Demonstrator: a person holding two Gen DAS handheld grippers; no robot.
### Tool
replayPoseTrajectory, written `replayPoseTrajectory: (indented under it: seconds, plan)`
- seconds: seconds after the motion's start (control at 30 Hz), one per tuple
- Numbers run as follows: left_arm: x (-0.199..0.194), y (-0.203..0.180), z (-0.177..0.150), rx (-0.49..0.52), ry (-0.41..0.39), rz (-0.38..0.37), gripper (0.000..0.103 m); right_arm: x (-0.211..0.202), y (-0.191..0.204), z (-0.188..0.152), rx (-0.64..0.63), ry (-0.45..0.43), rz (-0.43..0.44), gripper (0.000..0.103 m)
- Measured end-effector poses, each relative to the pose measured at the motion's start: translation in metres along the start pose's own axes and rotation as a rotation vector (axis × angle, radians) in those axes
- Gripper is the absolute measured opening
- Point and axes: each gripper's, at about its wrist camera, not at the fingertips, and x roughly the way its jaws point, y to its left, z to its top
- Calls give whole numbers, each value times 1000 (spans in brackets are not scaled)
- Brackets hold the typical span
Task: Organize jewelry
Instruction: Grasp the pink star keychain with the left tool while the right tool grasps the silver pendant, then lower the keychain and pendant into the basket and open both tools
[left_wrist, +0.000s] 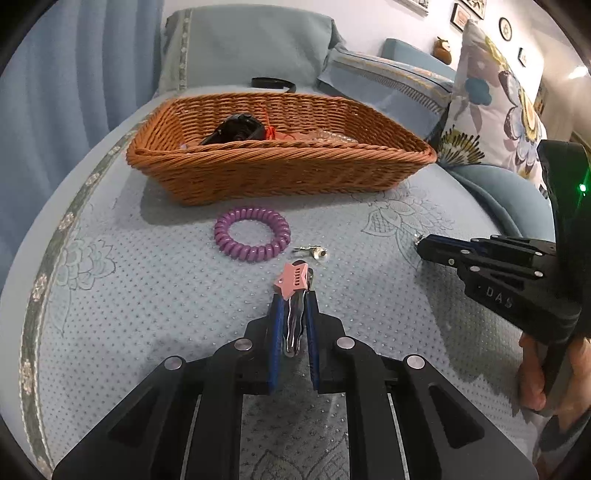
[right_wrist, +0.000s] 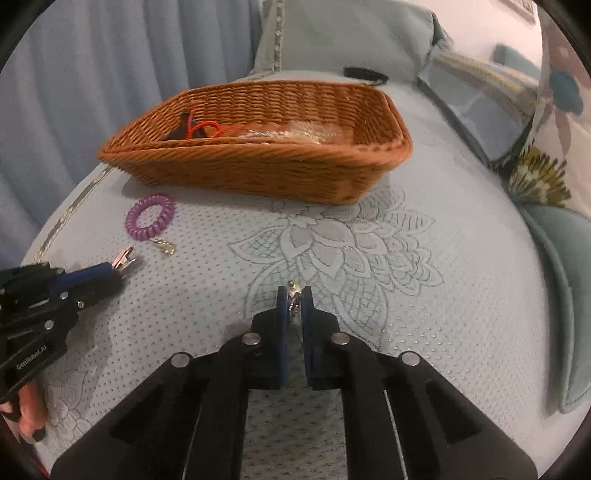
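My left gripper (left_wrist: 294, 295) is shut on a metal hair clip (left_wrist: 293, 282) with a pink star-shaped top, which sticks out past the blue pads. Just beyond it on the bed lie a purple coil hair tie (left_wrist: 252, 233) and a small silver charm (left_wrist: 312, 252). My right gripper (right_wrist: 294, 291) is shut on a tiny silver jewelry piece (right_wrist: 293, 295) just above the embroidered flower. In the left wrist view the right gripper (left_wrist: 419, 242) comes in from the right. In the right wrist view the left gripper (right_wrist: 110, 267) and its clip (right_wrist: 125, 257) sit at the left, near the coil (right_wrist: 149, 218) and charm (right_wrist: 166, 248).
A brown wicker basket (left_wrist: 280, 173) (right_wrist: 258, 173) stands behind the loose items and holds a black hair claw (left_wrist: 236, 127), a red cord (left_wrist: 271, 131) and a clear bag. A black band (left_wrist: 273, 83) lies behind it. Pillows (left_wrist: 495, 103) stand at the right; a hand (left_wrist: 535, 369) holds the right gripper's handle.
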Motion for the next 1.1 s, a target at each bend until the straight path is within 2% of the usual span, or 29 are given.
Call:
replayPoseTrajectory:
  seconds: [0.13, 0.3, 0.4, 0.47, 0.53, 0.63, 0.7, 0.83, 0.97, 1.1]
  plan:
    - [-11, 5, 0, -12, -29, -28, 10, -9, 5, -1, -15, -24, -4, 5]
    - [-37, 13, 2, -48, -106, -33, 10, -35, 9, 3, 9, -95, 64, 5]
    - [-62, 16, 6, -66, -179, -14, 10, -61, 13, 7, 9, -194, 95, 5]
    - [-82, 15, 11, -78, -241, -13, 10, -91, 14, 12, 17, -306, 122, 5]
    - [-98, 14, 19, -88, -294, -22, 10, -114, 15, 21, 36, -381, 141, 5]
    - [-118, 9, 38, -79, -362, -23, 10, -132, 13, 39, 51, -445, 144, 5]
    - [-125, 6, 55, -61, -388, -41, 10, -131, 13, 54, 42, -452, 145, 5]
    - [-121, 5, 85, -36, -421, -29, 10, -110, 10, 93, 43, -435, 137, 5]
    - [-93, 12, 114, -49, -423, -42, 10, -66, 1, 124, 74, -382, 150, 5]
    - [-45, 23, 136, -100, -392, -59, 10, -20, -10, 143, 125, -305, 155, 5]
